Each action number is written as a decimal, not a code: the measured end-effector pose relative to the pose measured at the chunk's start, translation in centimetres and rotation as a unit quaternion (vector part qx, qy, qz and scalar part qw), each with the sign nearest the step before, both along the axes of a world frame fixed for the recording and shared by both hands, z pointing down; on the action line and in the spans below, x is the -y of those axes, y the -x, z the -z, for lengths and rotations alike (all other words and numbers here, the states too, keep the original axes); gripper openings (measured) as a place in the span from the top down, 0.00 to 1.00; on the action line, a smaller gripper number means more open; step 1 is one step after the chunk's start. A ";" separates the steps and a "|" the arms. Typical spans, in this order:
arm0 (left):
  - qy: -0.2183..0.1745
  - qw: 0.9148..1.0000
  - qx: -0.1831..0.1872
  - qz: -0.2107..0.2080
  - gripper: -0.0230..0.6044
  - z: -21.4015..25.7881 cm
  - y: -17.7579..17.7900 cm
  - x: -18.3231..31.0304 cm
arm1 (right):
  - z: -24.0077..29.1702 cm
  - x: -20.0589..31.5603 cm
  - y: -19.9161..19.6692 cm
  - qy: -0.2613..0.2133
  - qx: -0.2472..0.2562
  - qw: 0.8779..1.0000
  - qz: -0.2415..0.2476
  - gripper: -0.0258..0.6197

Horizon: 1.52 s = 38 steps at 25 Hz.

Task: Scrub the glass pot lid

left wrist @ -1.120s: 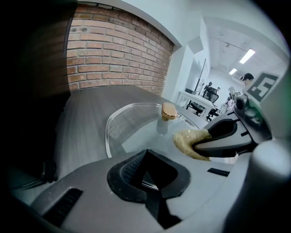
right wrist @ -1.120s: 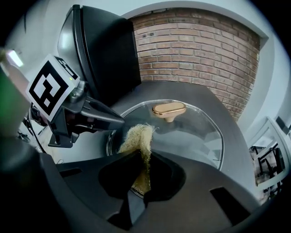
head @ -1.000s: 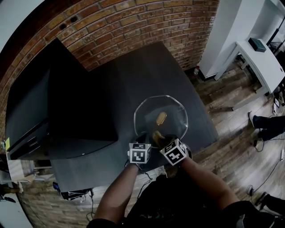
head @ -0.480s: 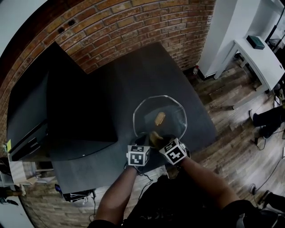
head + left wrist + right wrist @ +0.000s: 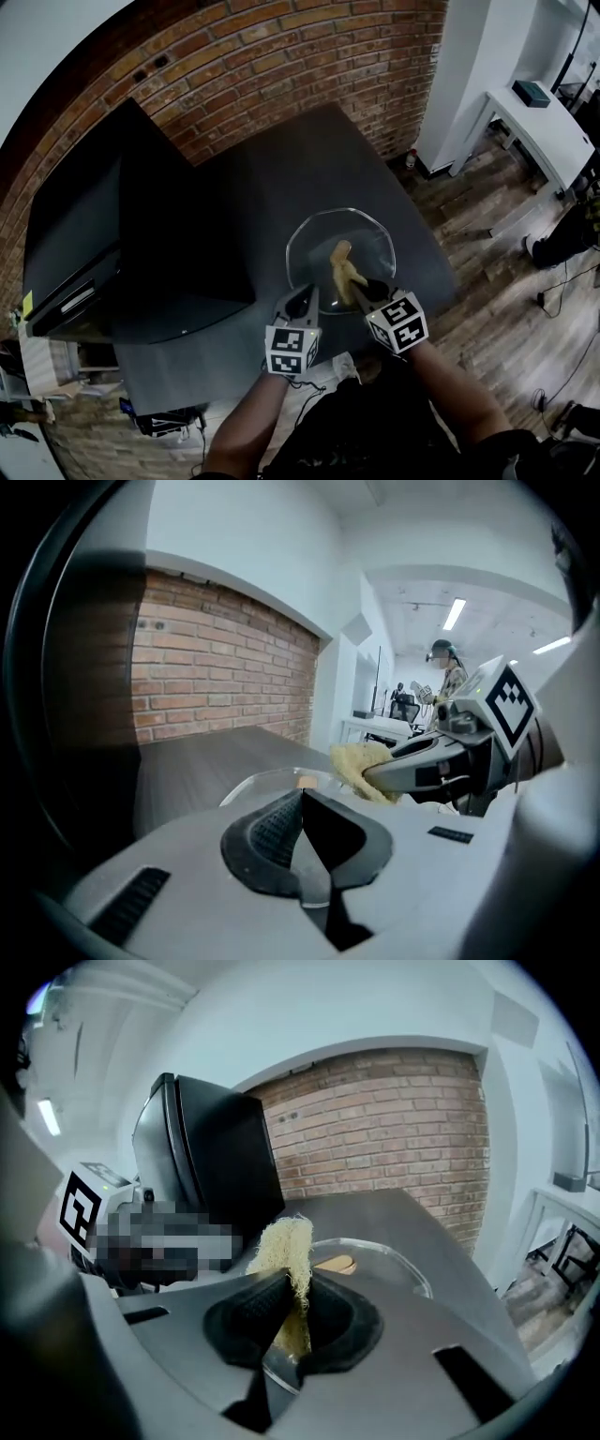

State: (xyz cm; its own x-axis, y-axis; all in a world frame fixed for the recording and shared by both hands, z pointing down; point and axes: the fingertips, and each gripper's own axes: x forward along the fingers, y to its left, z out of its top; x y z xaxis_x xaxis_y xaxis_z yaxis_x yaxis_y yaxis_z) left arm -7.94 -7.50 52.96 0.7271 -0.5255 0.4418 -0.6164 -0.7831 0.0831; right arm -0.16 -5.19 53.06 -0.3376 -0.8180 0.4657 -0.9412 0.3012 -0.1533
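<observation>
Scrubbing seems barely under way: the left gripper (image 5: 302, 803) pinches the near rim of the clear round glass pot lid (image 5: 371, 246) lying just ahead, while the right gripper (image 5: 292, 1302), beside it, clamps a yellow fibrous scrubbing pad (image 5: 284, 1249) over the glass, most of which probably remains unscrubbed.

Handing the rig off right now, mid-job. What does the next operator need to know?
Left gripper: shut on the near rim of the glass lid, which lies on the dark table.
Right gripper: shut on the yellow scrubber, held over the lid near its knob.
Done: lid gripped, scrubber in hand. How much of the lid is already scrubbed cannot be told.
Left: scrub the glass, with the left grip kept on.
</observation>
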 end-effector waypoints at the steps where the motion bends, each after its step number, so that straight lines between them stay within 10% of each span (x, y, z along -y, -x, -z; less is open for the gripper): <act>1: -0.012 1.000 -0.009 -0.001 0.91 1.3 0.0 -0.2 | 1.4 -0.1 -0.4 -0.014 0.002 1.000 -0.007 0.89; 13: -0.122 0.985 -0.109 0.051 0.91 15.1 1.4 -1.6 | 15.4 -2.3 -4.8 -0.151 0.009 0.988 -0.034 0.89; 38: -0.109 0.981 -0.069 0.143 0.91 13.4 -2.6 -14.9 | 13.6 -13.1 -7.9 -0.126 0.032 0.989 0.075 0.89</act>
State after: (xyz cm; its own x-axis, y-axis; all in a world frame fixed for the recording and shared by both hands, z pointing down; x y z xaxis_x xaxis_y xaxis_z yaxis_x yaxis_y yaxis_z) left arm -5.37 7.42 39.51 0.5812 -0.7877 0.2044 -0.8081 -0.5882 0.0313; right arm 7.76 7.86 39.46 -0.4861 -0.8440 0.2266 -0.8738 0.4730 -0.1127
